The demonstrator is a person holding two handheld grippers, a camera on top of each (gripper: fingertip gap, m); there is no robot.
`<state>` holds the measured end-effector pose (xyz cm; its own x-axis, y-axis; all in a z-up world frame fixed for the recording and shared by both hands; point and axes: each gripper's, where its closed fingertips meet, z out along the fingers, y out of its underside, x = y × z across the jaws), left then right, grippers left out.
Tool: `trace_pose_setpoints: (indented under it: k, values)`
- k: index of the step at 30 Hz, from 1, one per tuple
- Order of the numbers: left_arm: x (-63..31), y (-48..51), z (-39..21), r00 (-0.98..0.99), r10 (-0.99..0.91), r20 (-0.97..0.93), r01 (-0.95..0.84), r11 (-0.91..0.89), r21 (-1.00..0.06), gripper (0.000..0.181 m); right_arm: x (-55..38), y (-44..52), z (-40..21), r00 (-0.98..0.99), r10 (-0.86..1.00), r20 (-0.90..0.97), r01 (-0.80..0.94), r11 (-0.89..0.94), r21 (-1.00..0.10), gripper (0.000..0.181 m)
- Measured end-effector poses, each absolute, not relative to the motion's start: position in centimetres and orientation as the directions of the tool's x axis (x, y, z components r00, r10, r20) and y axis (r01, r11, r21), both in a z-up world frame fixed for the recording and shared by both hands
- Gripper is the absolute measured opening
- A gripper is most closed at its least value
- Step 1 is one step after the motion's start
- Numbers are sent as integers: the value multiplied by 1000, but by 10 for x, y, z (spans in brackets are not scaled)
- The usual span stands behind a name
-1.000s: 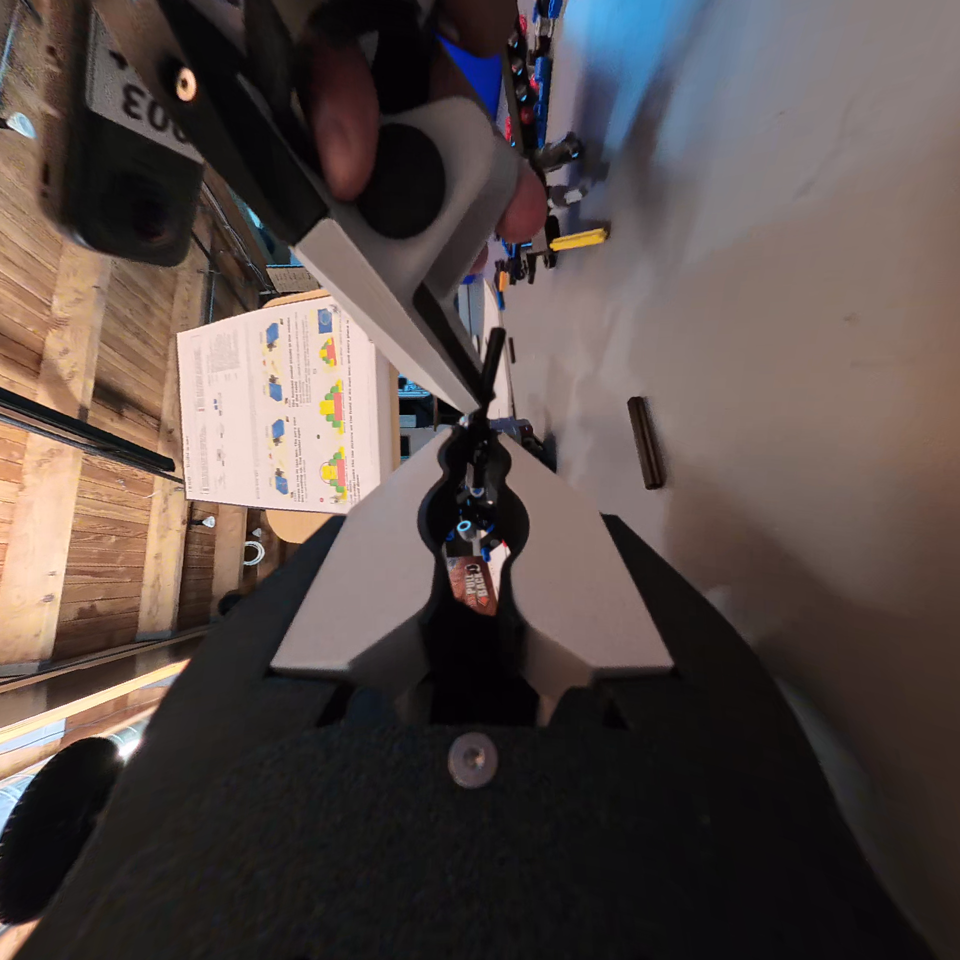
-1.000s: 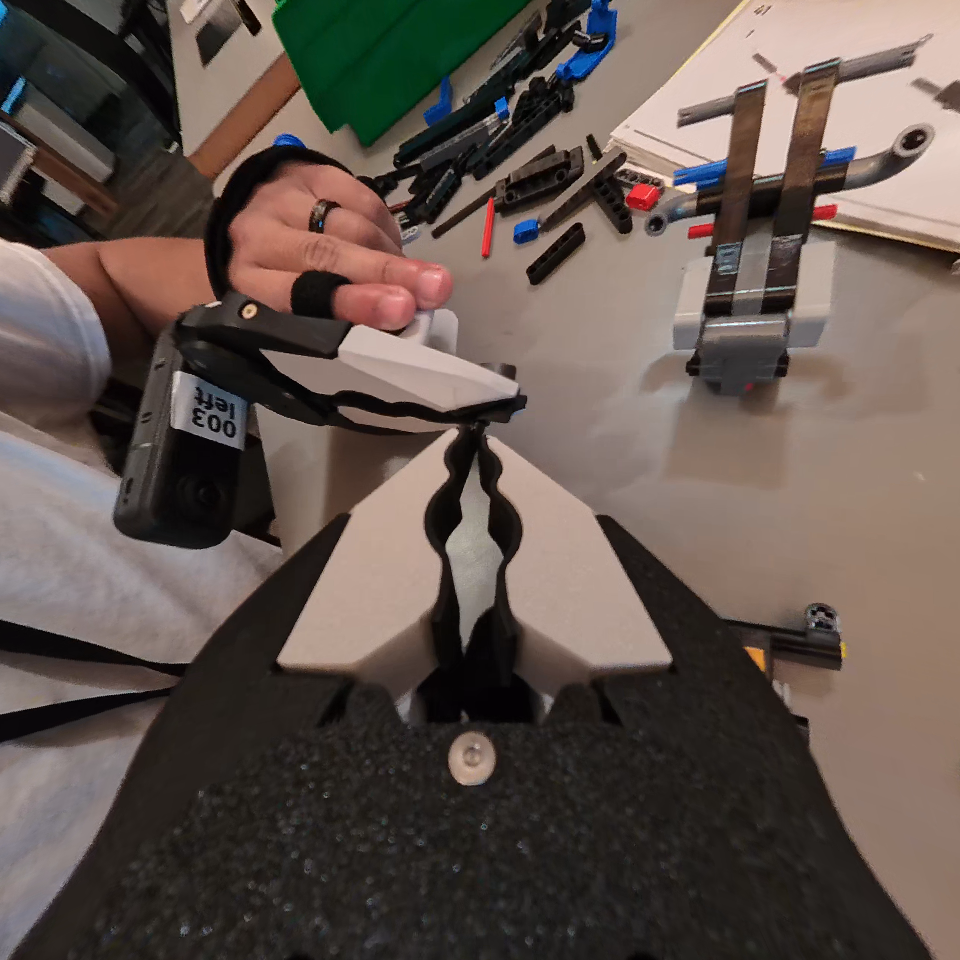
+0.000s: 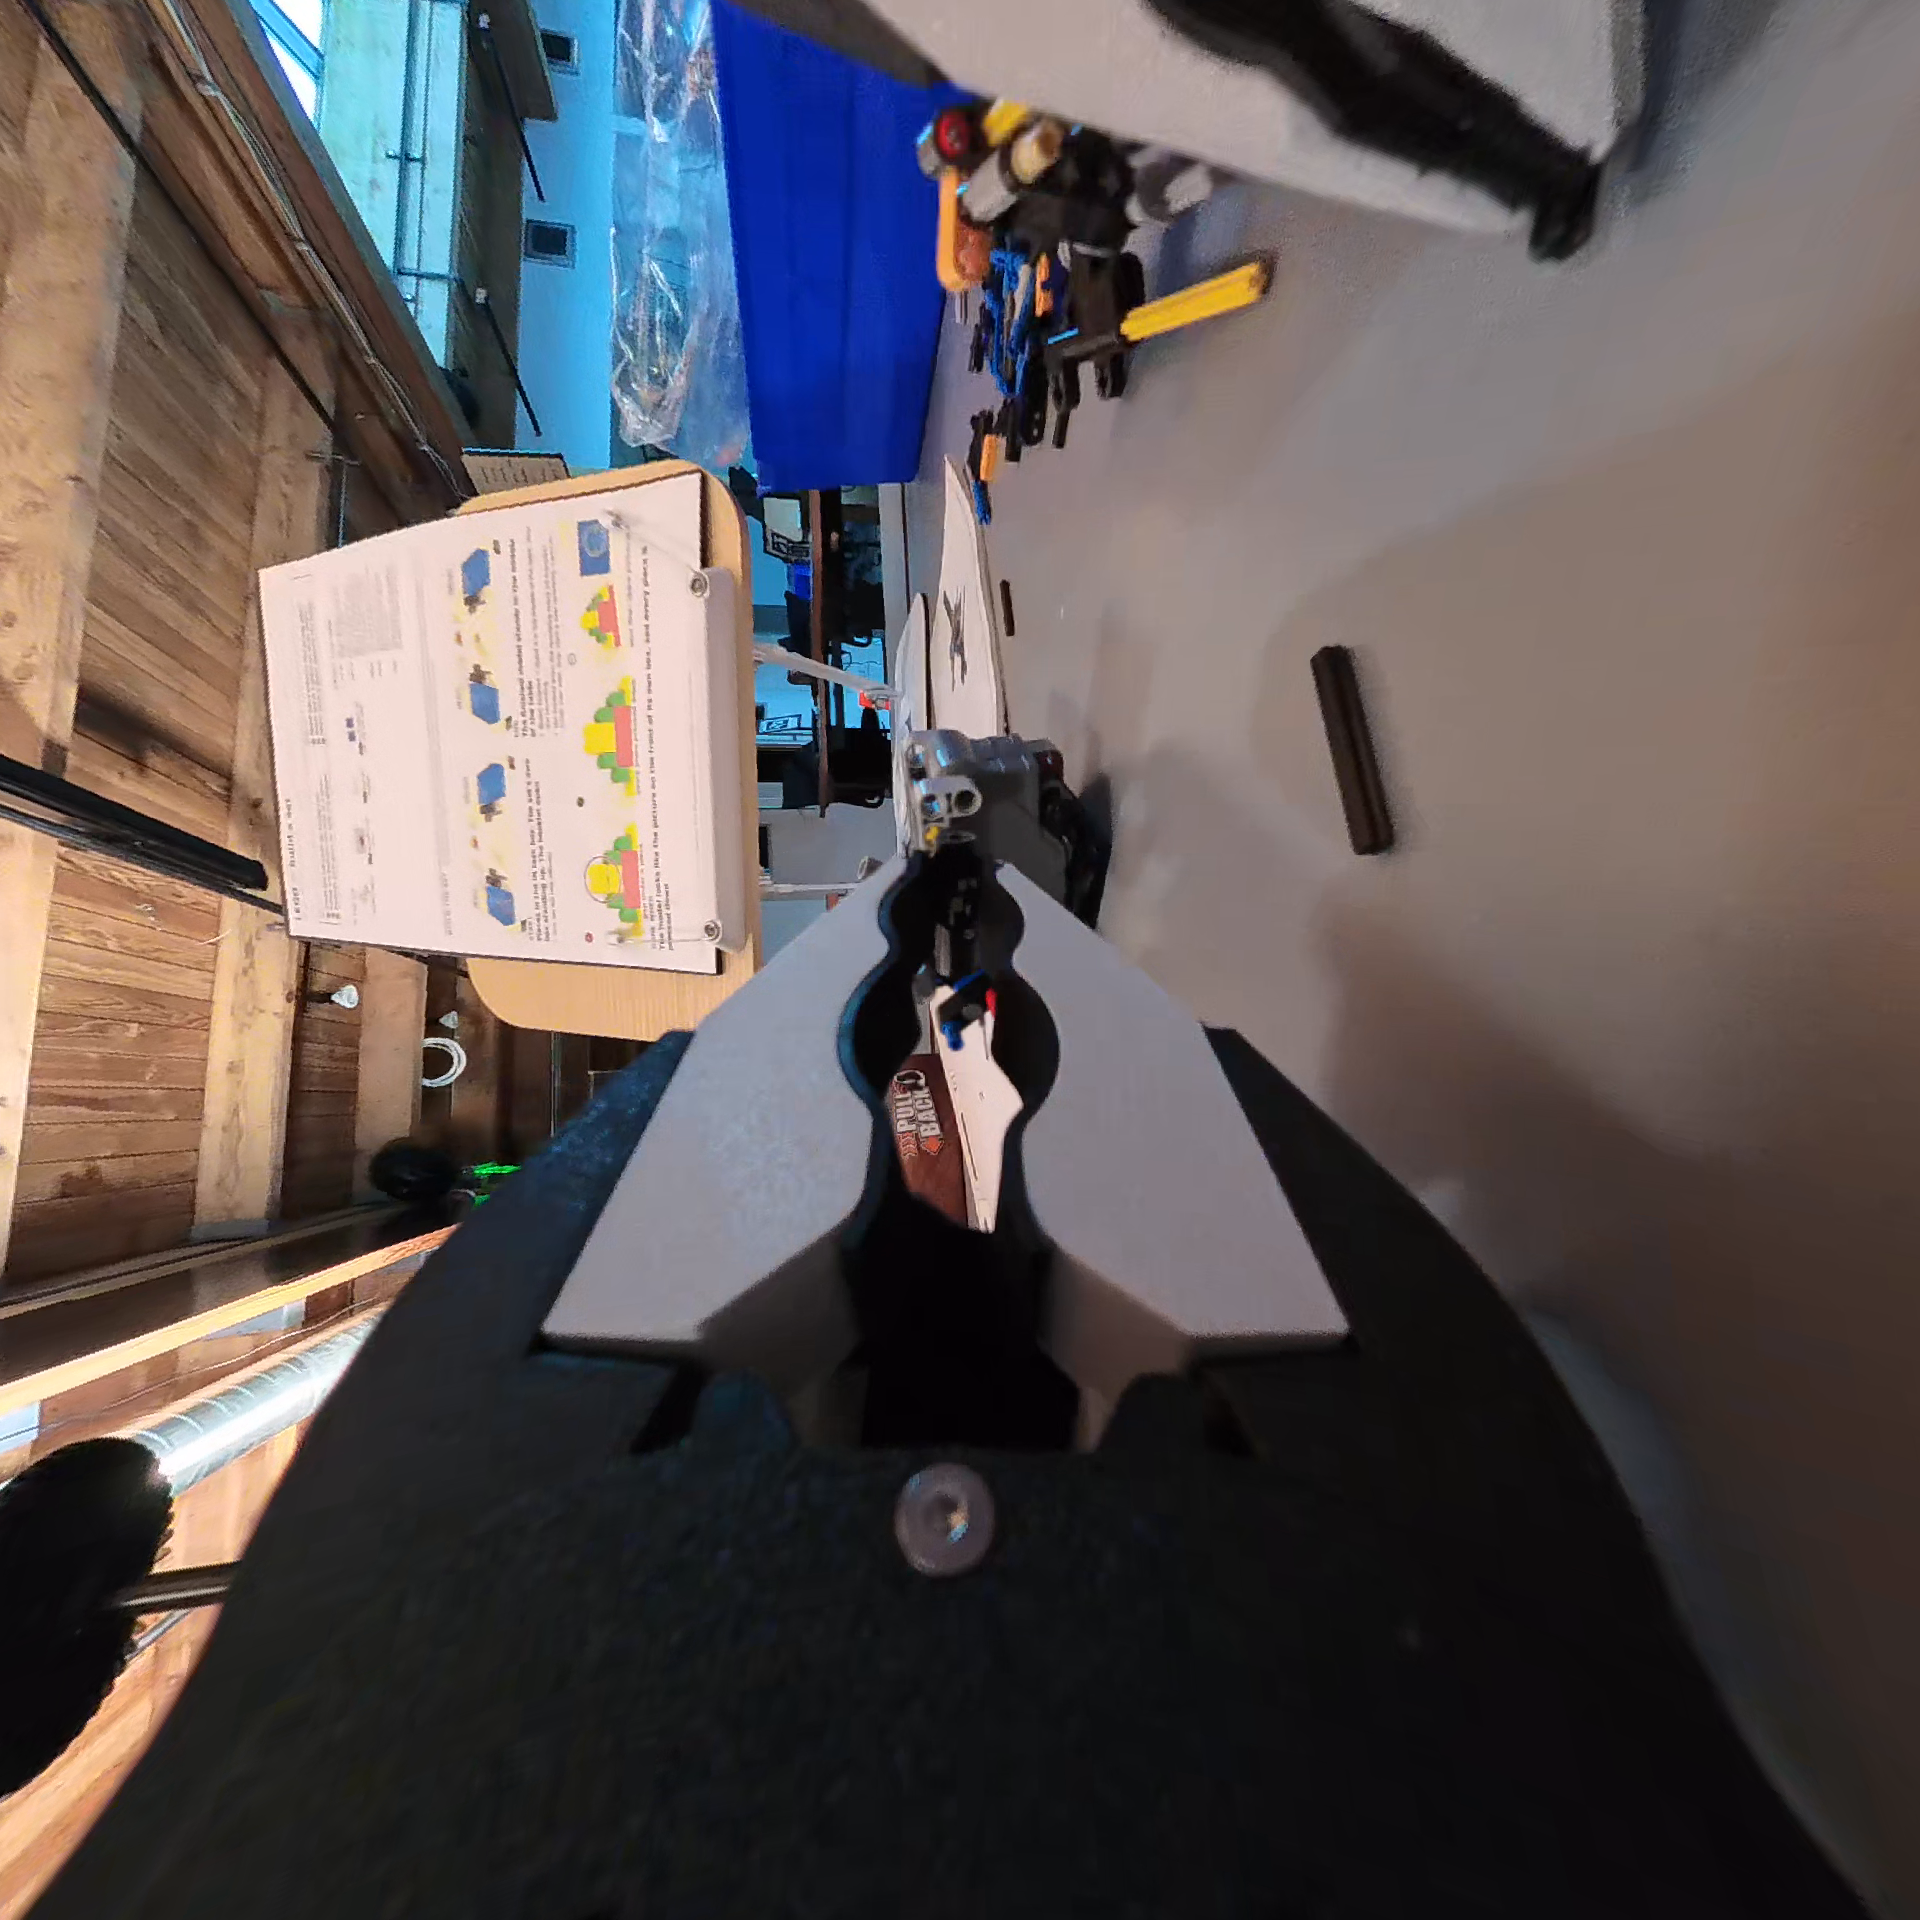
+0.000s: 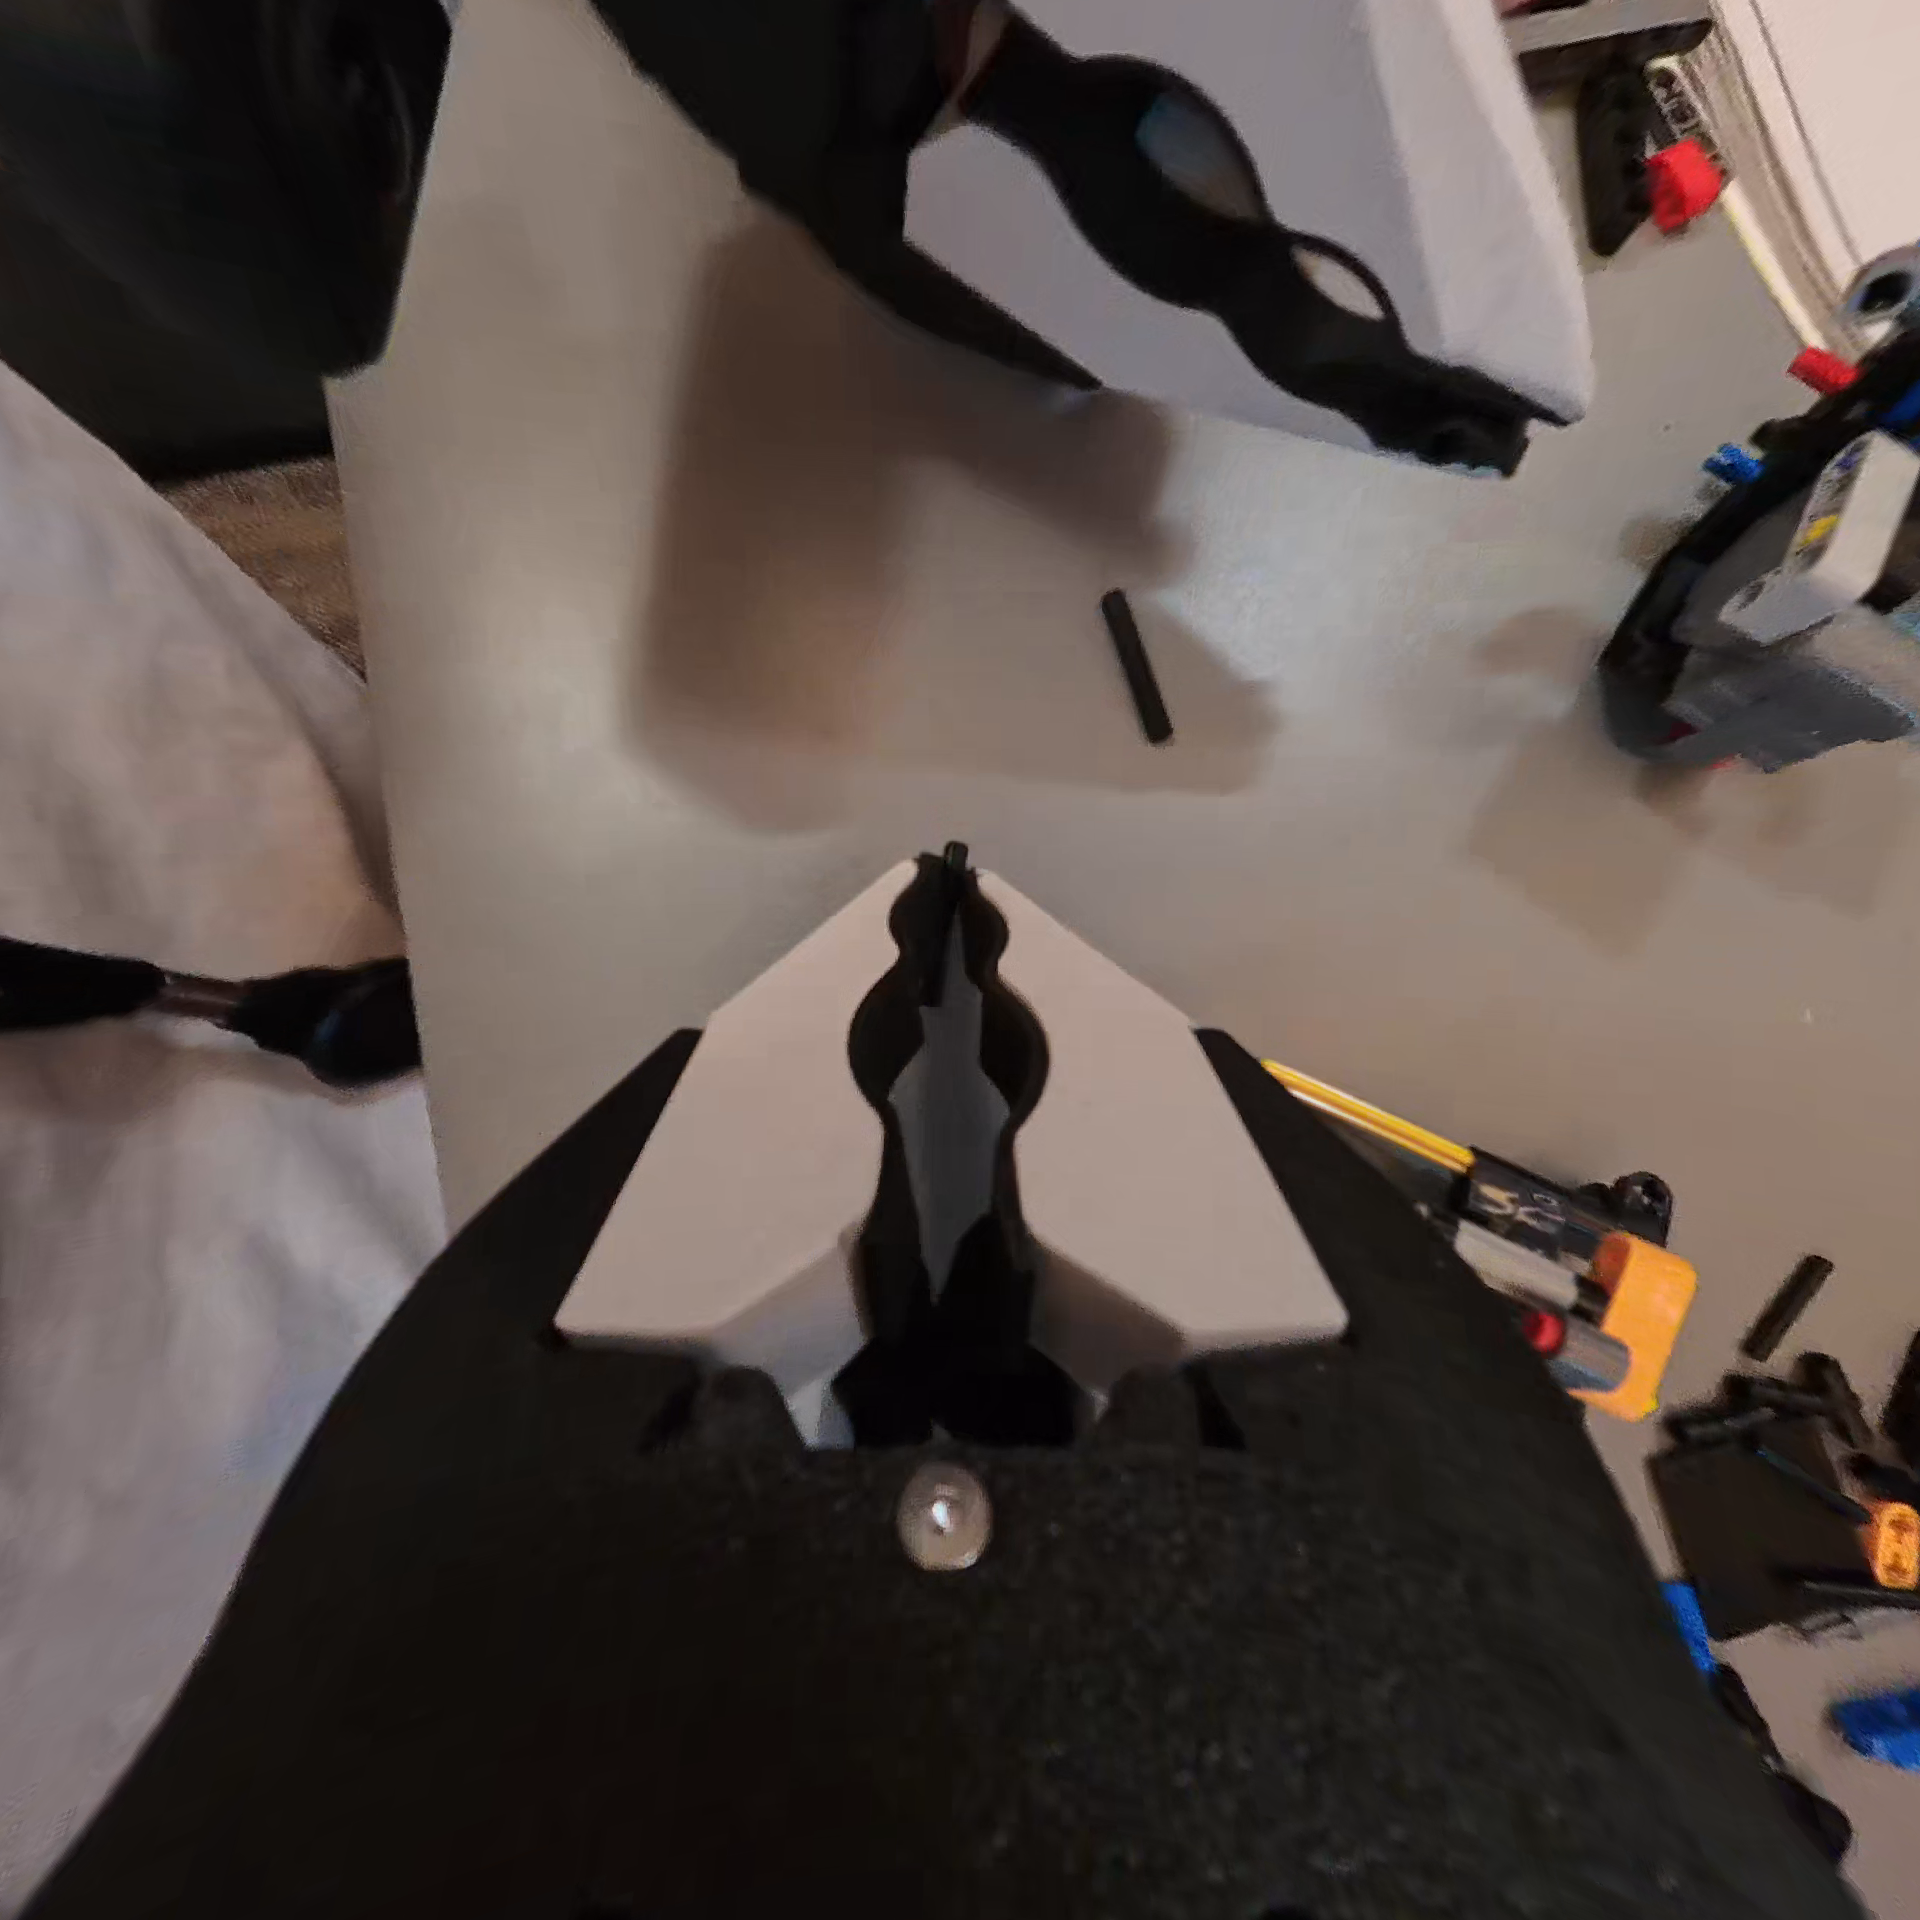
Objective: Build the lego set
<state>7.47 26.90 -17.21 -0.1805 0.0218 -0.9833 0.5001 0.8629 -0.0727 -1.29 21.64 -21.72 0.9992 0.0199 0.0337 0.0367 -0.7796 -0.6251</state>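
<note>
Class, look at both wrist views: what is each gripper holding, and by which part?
The left gripper is clamped on a small black assembly, along its length. The right gripper pinches a thin black rod near its tip.

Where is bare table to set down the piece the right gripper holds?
Free: grey tabletop between the loose short black rod, the grey-and-black motor assembly and the yellow-and-orange parts. Also bare beside the table's near edge. Crowded: the black and blue parts pile at lower right.
</note>
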Motion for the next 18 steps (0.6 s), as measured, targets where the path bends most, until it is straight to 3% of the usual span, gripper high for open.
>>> trace_pose_setpoints:
  k: [18]
  values:
    - [66,263,-175,-226,21,-974,518,849,-102,5,-19,198,-219,985,-71,159,72,-667,-742,14]
